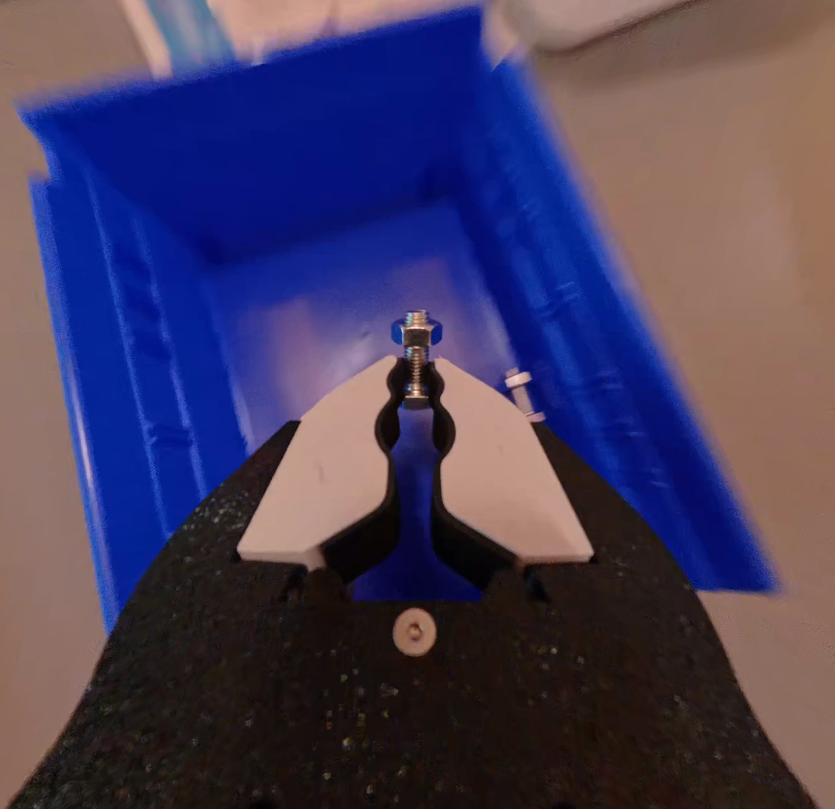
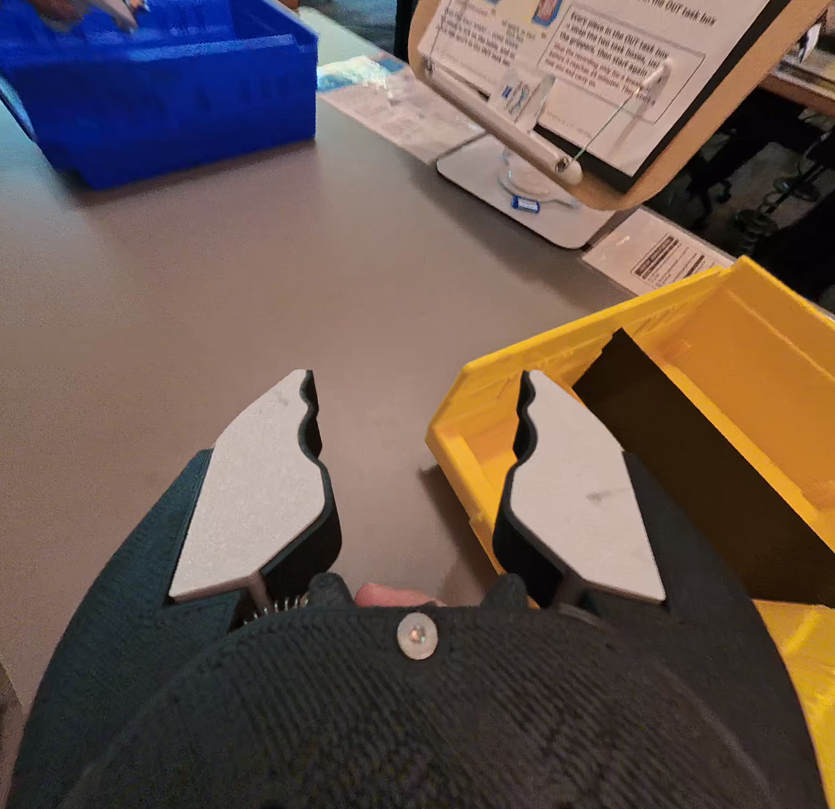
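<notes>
My left hand-held gripper (image 1: 416, 367) pinches a steel bolt (image 1: 415, 362) above the blue bin (image 1: 271, 191); my right hand-held gripper (image 2: 418, 376) hangs spread over the desk (image 2: 271, 268), yellow bin (image 2: 474, 408) at three o'clock.

**Gripper hardware, both hands**

Left gripper (image 1: 416, 362): black speckled printed body, 2 pale angular finger plates w/ wavy black pads, silver screw at centre. Right gripper (image 2: 418, 374): same build, ridged black shell, small spring by left finger base.
</notes>
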`<state>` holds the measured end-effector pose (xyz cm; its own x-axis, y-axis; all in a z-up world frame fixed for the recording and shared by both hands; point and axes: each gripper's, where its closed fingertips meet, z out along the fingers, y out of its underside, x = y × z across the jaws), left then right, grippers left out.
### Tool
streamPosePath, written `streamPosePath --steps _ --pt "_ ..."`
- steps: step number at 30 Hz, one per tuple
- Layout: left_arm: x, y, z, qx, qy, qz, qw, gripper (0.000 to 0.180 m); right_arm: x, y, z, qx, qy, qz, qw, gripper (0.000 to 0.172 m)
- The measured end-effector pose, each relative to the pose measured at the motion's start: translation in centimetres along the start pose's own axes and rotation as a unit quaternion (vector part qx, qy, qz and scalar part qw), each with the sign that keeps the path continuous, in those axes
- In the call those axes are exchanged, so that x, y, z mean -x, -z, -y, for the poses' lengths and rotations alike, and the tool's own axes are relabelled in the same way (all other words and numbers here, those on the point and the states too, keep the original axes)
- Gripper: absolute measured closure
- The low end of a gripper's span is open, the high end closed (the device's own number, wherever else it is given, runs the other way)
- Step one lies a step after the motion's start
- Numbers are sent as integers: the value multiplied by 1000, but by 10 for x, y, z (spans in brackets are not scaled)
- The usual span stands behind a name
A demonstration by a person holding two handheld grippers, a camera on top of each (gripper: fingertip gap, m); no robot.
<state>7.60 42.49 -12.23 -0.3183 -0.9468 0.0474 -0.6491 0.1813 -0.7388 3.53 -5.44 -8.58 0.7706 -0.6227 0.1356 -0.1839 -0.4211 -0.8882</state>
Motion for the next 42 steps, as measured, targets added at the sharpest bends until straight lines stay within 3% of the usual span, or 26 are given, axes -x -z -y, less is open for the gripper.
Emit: streamPosePath --steps 1,5,9,12,15,21,25,28,30,34,42 --pt "-20 14 15 -52 -13 -30 998 171 3 -1 8 -22 -14 7 1000 84" --pt "-112 69 58 -233 -42 -159 958 172 29 -1 53 -149 -75 62 984 79" --pt "-210 97 62 -345 -43 -307 886 172 69 2 85 -245 -82 108 960 82" --pt "-270 94 52 -391 -28 -413 822 172 100 -5 87 -260 -73 134 954 80" --pt "-313 64 32 -373 -28 -488 788 172 128 -16 79 -265 -77 156 948 78" --pt "-350 40 8 -376 -98 -508 769 172 151 -31 67 -302 -53 157 939 86" --pt "-344 38 5 -392 -107 -482 776 172 158 -40 70 -331 -66 196 921 93" --pt "-337 53 7 -432 -115 -472 760 172 158 -44 75 -374 -56 201 904 102" --pt "-332 45 8 -422 -109 -466 770 172 160 -45 75 -396 -47 196 896 109" --pt "-334 34 2 -400 -113 -463 783 172 158 -50 74 -385 -15 170 907 109" --pt "-350 20 -9 -368 -175 -426 808 172 179 -51 73 -374 -10 221 901 115"
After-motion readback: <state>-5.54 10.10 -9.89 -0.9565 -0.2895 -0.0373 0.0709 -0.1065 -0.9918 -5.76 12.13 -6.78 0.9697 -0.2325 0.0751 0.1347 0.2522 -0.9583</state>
